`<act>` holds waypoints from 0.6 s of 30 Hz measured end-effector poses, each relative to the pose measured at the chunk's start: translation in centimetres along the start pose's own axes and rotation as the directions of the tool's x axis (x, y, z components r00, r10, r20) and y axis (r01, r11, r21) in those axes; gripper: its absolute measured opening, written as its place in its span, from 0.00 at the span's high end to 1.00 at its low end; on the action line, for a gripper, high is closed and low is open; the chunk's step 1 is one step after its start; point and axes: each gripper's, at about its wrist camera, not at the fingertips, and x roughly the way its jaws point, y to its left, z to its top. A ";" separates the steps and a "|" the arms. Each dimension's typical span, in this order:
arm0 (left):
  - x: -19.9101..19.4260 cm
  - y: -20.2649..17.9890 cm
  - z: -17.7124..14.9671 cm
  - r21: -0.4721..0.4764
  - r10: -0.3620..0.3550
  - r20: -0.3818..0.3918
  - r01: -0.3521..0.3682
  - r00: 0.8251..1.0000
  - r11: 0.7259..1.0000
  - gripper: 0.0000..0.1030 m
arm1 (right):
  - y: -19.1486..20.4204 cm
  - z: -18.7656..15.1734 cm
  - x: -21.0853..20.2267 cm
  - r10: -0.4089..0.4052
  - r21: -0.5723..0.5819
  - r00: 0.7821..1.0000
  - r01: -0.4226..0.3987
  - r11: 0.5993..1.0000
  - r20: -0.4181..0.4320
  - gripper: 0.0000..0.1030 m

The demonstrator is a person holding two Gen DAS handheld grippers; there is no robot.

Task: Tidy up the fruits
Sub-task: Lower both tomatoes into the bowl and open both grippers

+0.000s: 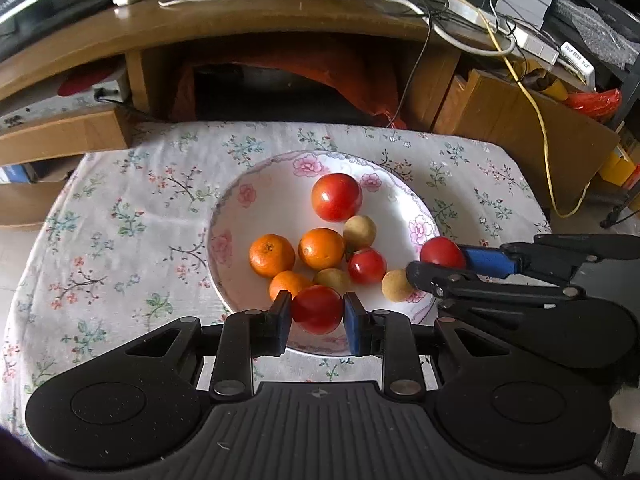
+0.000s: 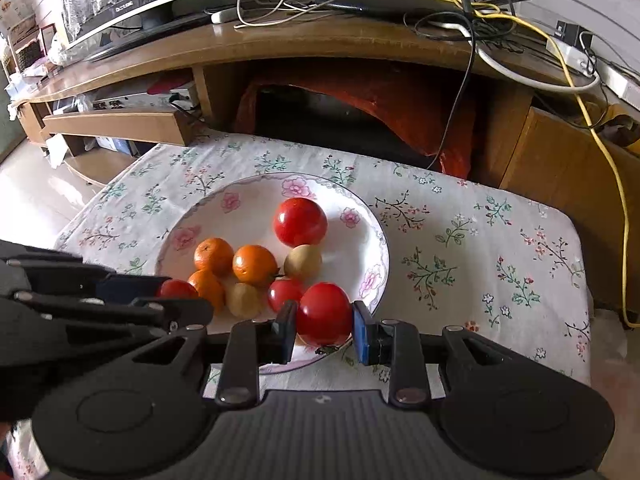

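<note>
2 tomatoes sat clamped, 1 in our left gripper point(image 1: 317, 317) at the plate's point(image 1: 256, 184) near rim, 1 in our right gripper point(image 2: 325, 325) at its right rim, both just above it.

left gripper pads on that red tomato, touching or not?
Touching. In the left wrist view both pads of the left gripper press flush against the sides of the red tomato, with no gap visible, over the plate.

light: soft daylight, bright | glare: highlights on tomatoes point(image 1: 336, 197), glossy floor point(image 2: 28, 200) washed out | shadows: faint | distortion: strong fisheye, dark corners | focus: sharp centre
</note>
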 end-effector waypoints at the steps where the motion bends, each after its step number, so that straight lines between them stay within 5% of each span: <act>1: 0.2 0.0 0.1 -0.001 0.003 -0.001 -0.003 1.000 1.000 0.66 | -0.1 0.1 0.2 -0.001 0.000 1.000 0.001 1.000 0.002 0.71; 18: 1.5 0.8 0.9 -0.024 0.005 -0.015 -0.005 1.000 1.000 0.65 | -0.4 0.8 2.1 0.017 0.007 1.000 -0.017 1.000 -0.019 0.71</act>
